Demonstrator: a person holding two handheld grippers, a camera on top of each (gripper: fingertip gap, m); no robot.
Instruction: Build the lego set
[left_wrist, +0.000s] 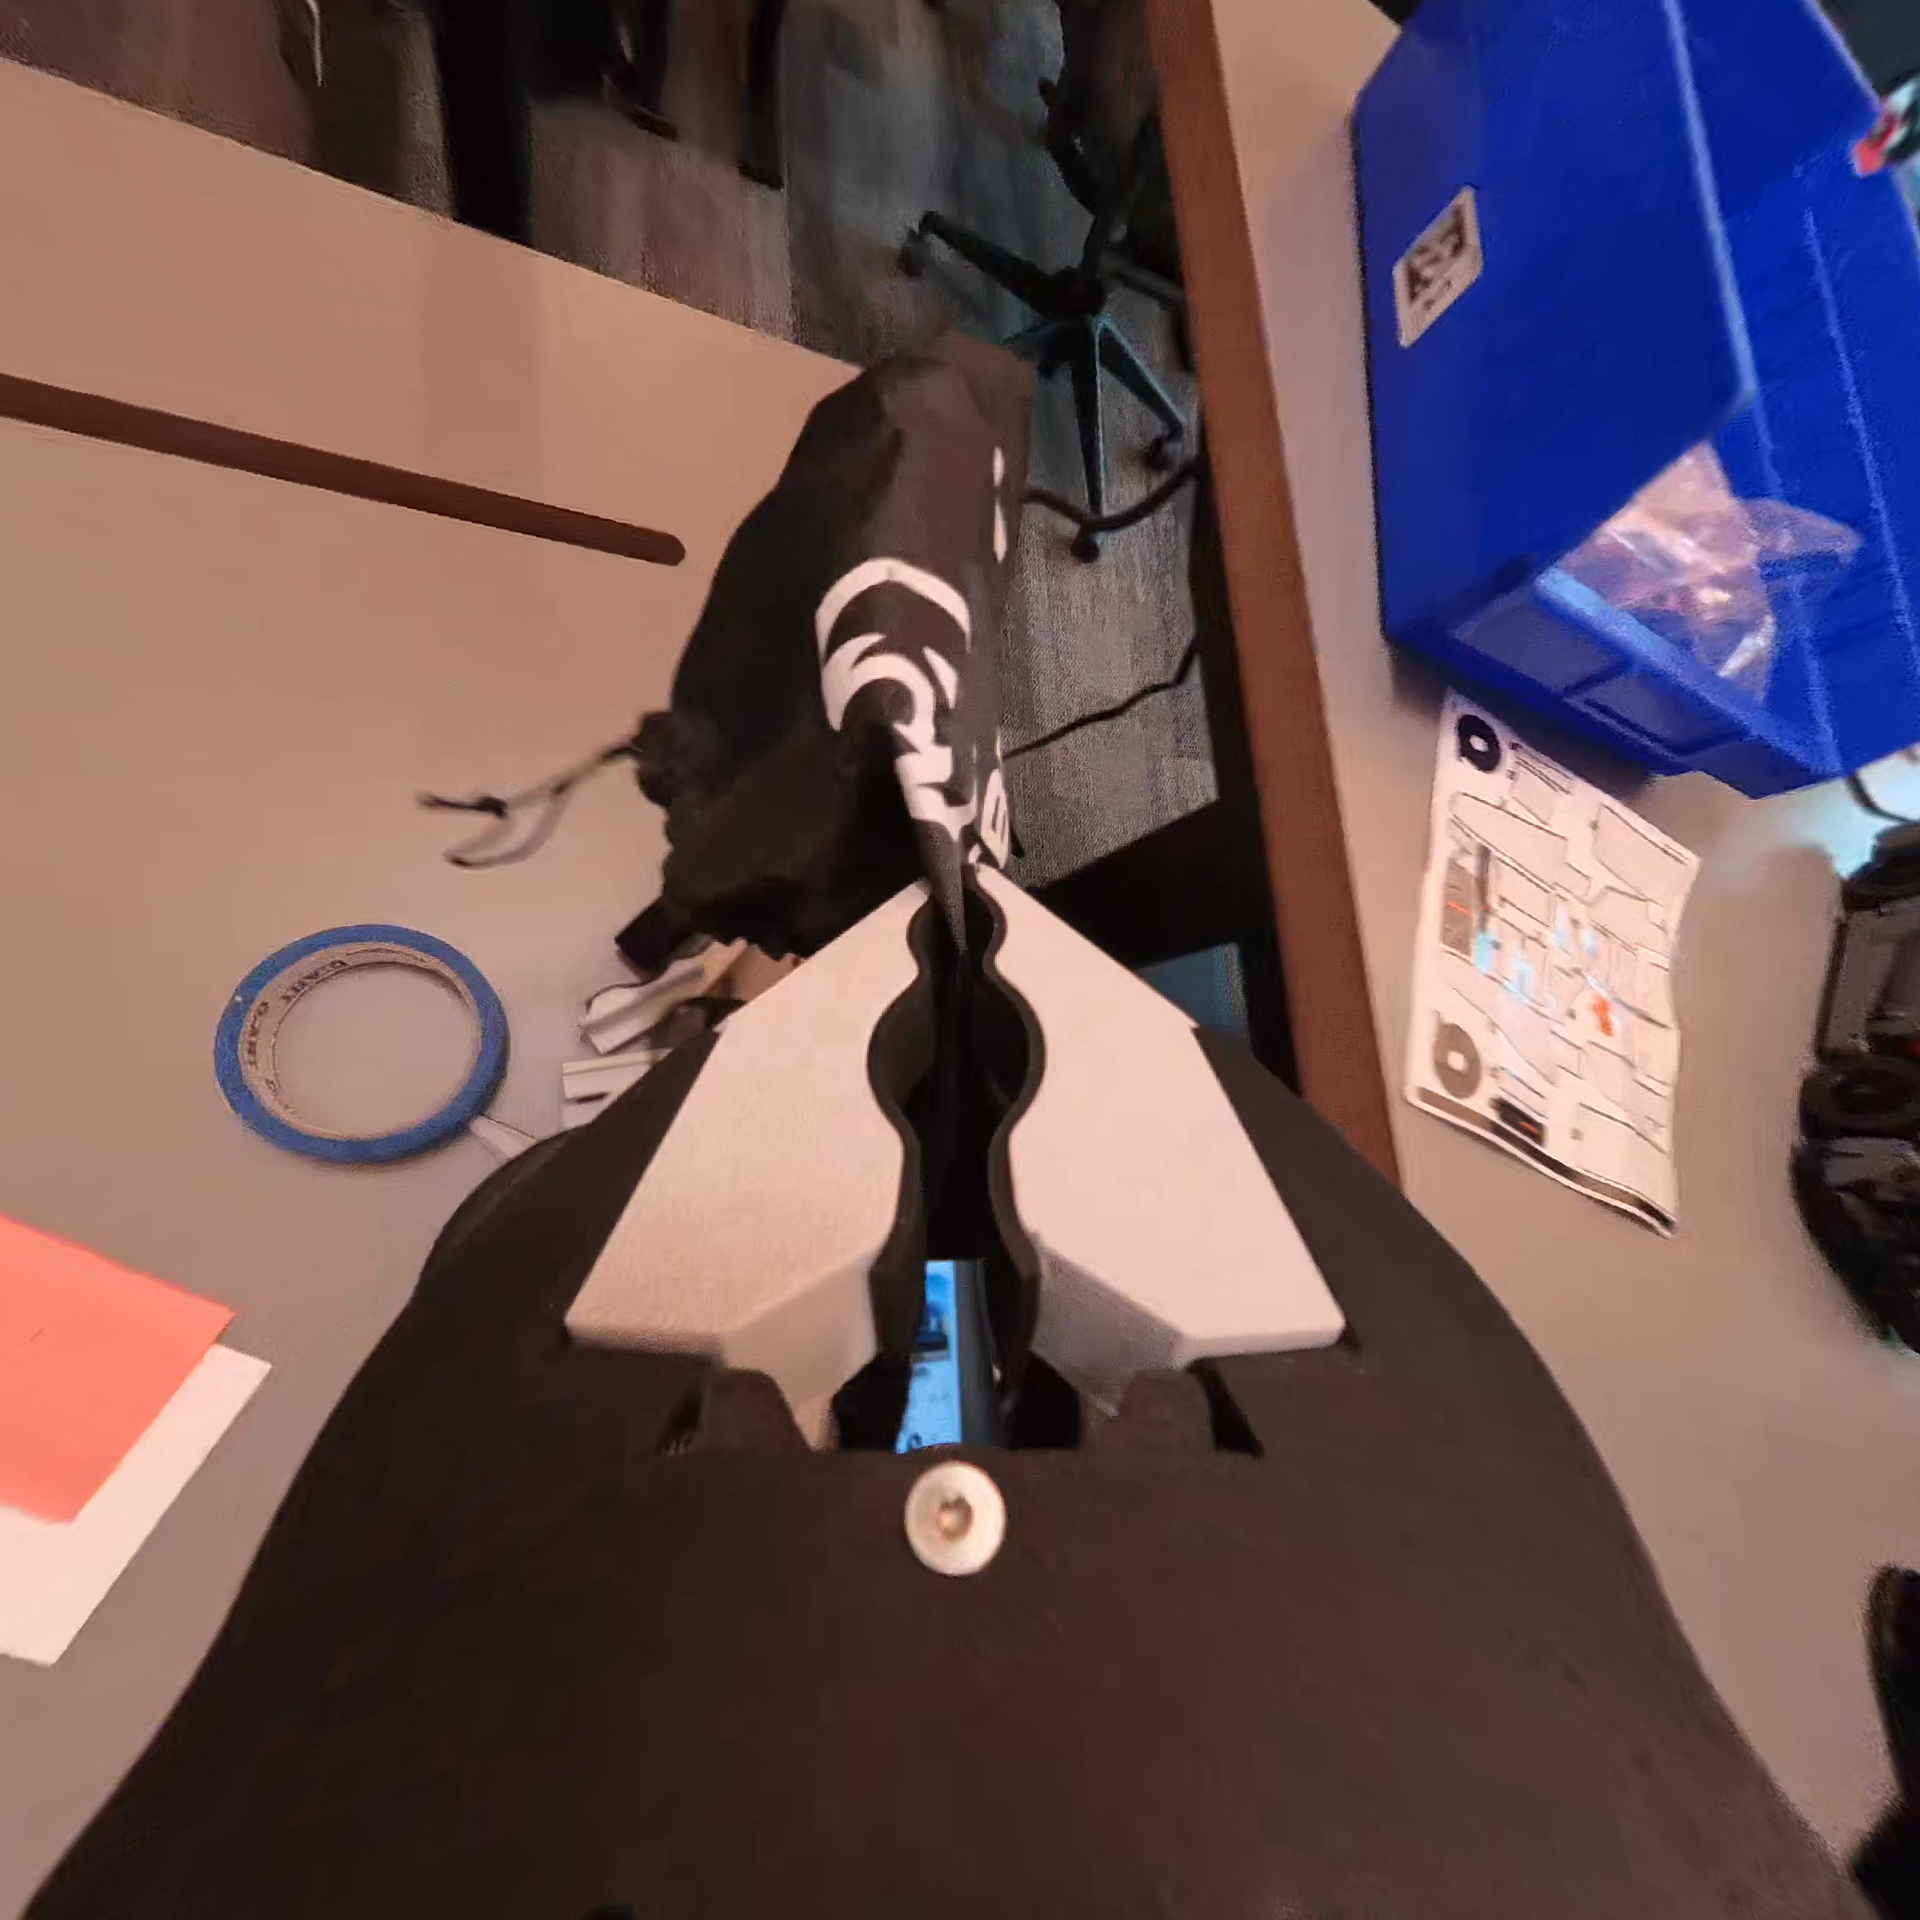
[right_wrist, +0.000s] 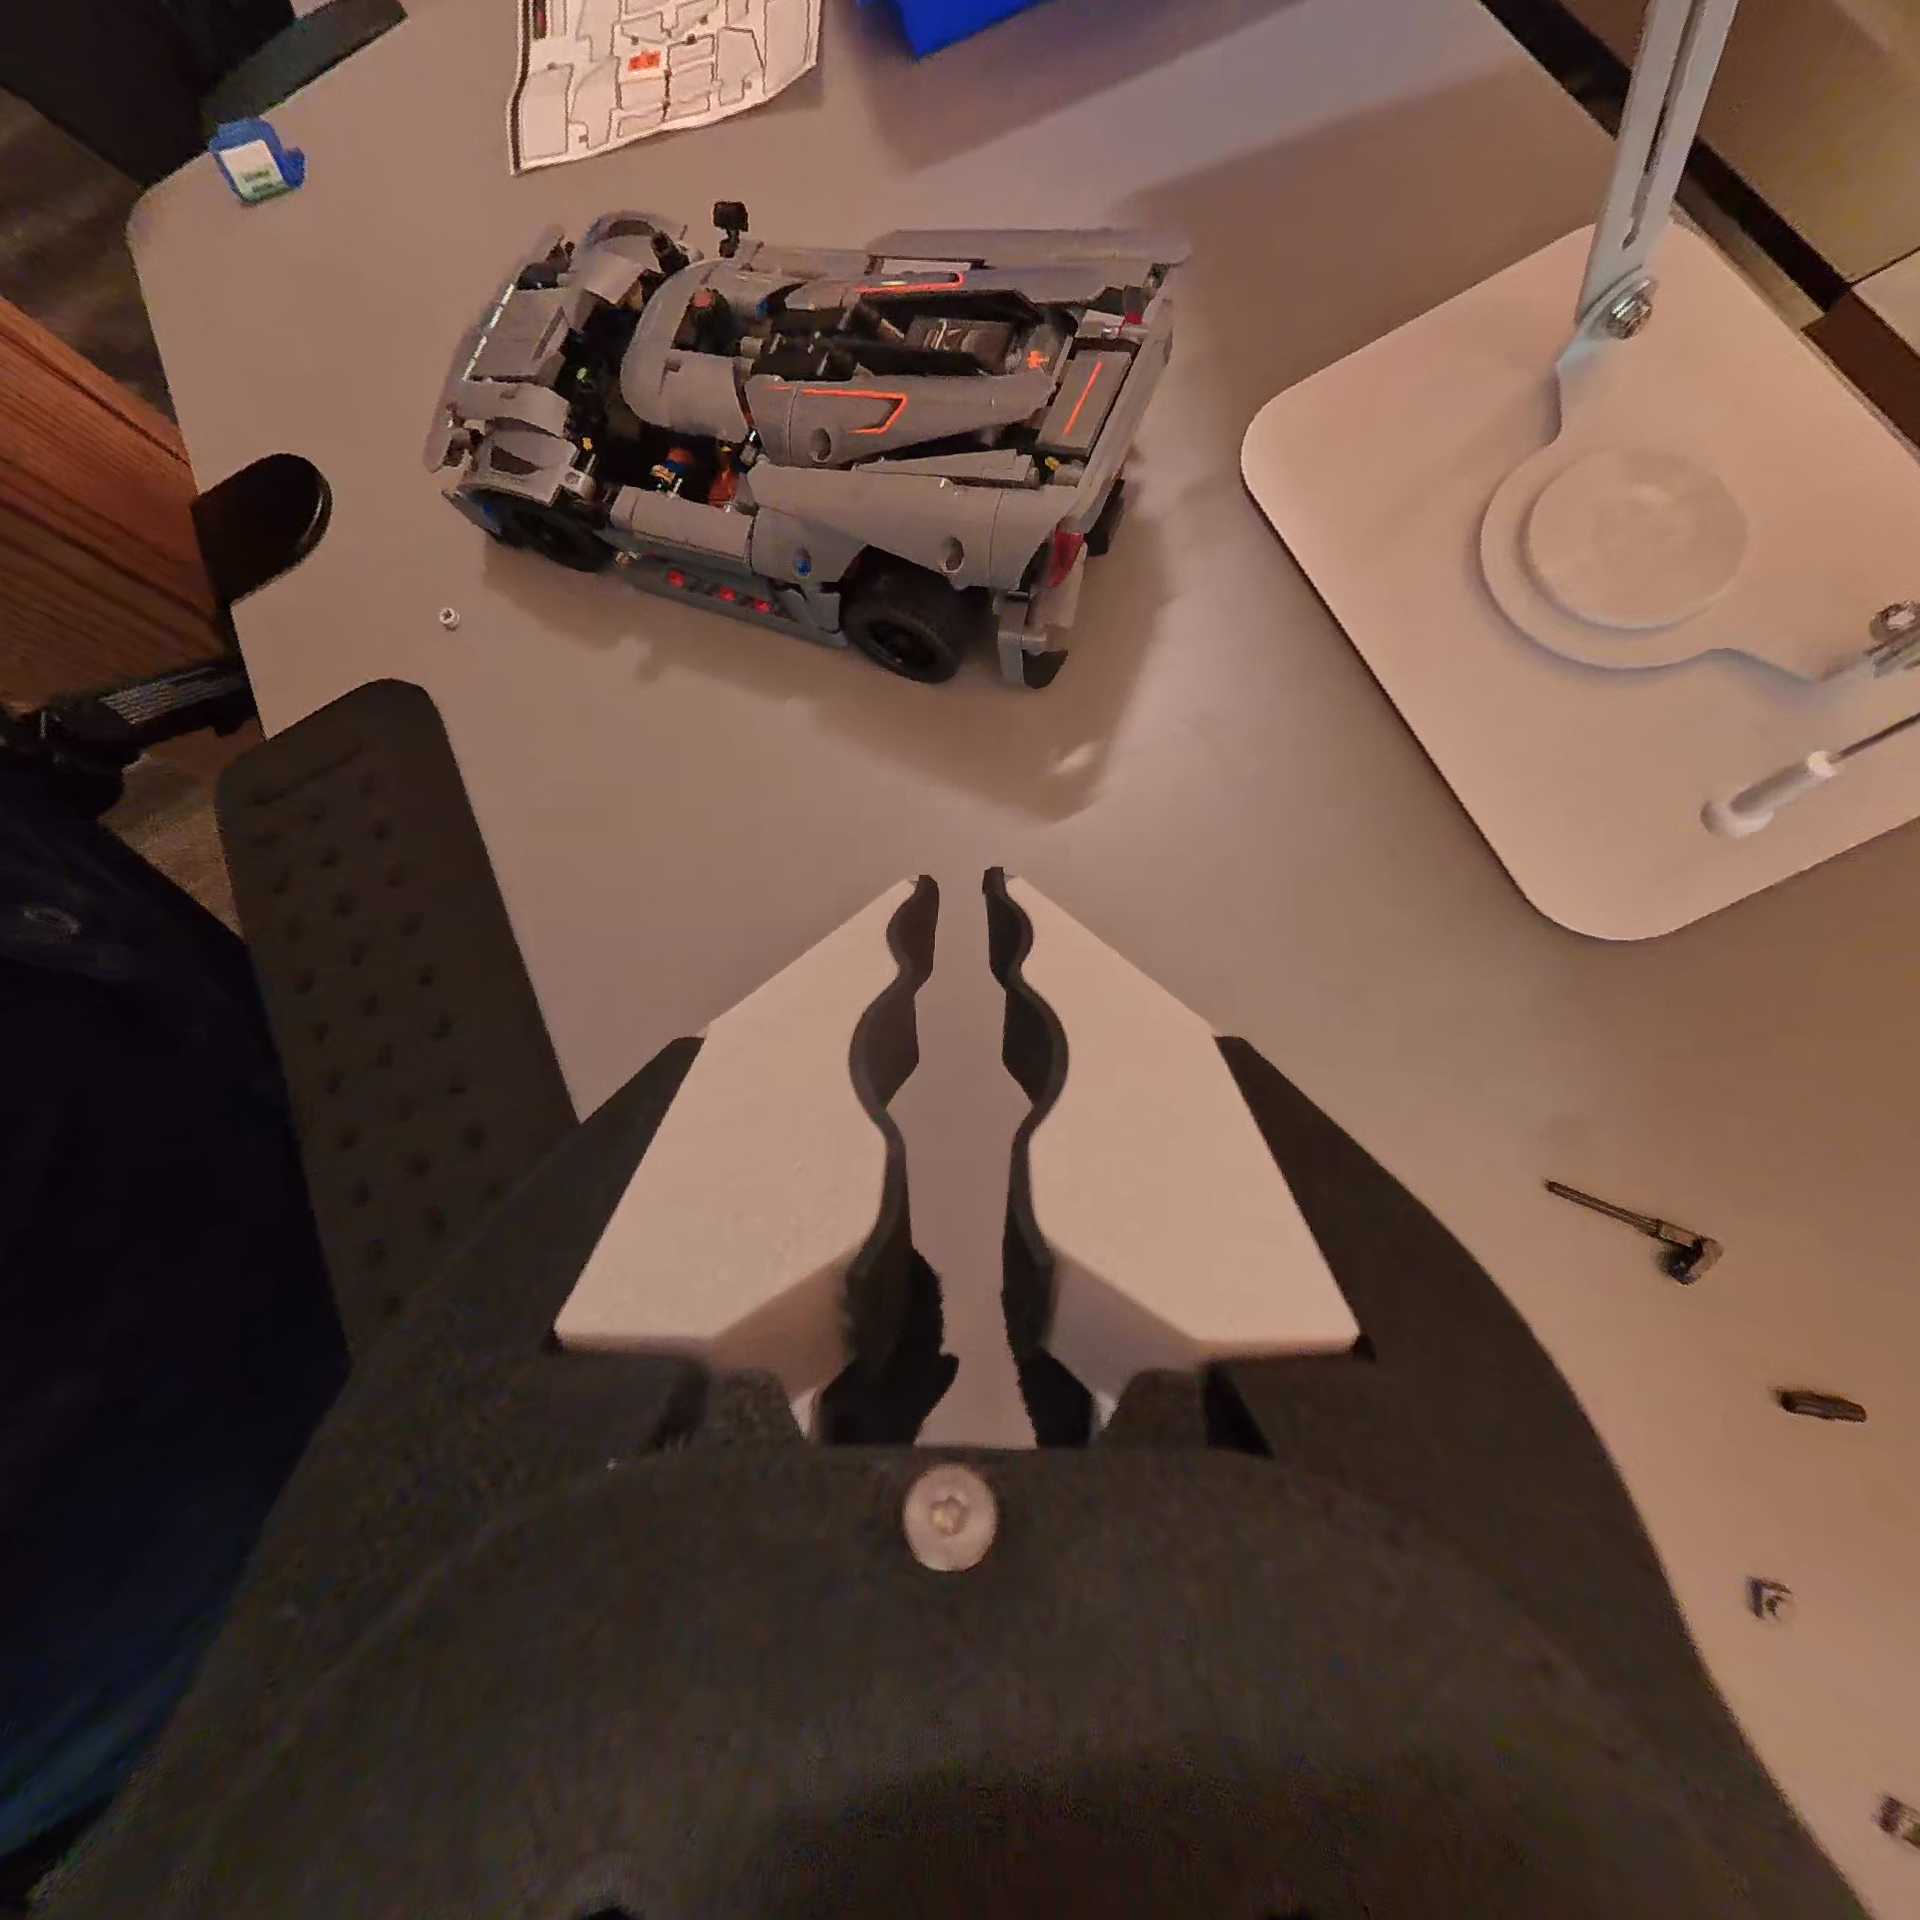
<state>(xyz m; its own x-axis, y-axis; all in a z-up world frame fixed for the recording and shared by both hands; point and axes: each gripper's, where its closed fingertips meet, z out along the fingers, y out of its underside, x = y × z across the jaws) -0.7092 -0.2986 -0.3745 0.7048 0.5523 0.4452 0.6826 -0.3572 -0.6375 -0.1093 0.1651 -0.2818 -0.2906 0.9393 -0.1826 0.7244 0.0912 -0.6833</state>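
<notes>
While L tool (left_wrist: 961, 894) pinches black bag (left_wrist: 862, 644), blue bin (left_wrist: 1558, 312) at 1 o'clock holds plastic packets (left_wrist: 1704, 582); R tool (right_wrist: 961, 883) slightly parted, empty.

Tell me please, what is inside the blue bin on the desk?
Through the open front of the blue bin, a crinkled clear plastic bag shows, holding small blurred pieces. The bin's walls hide anything deeper inside.

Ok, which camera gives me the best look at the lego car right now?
The right wrist view: the grey lego car sits whole and sharp on the table ahead of the right gripper. The left wrist view catches only a blurred dark sliver at its right edge.
</notes>
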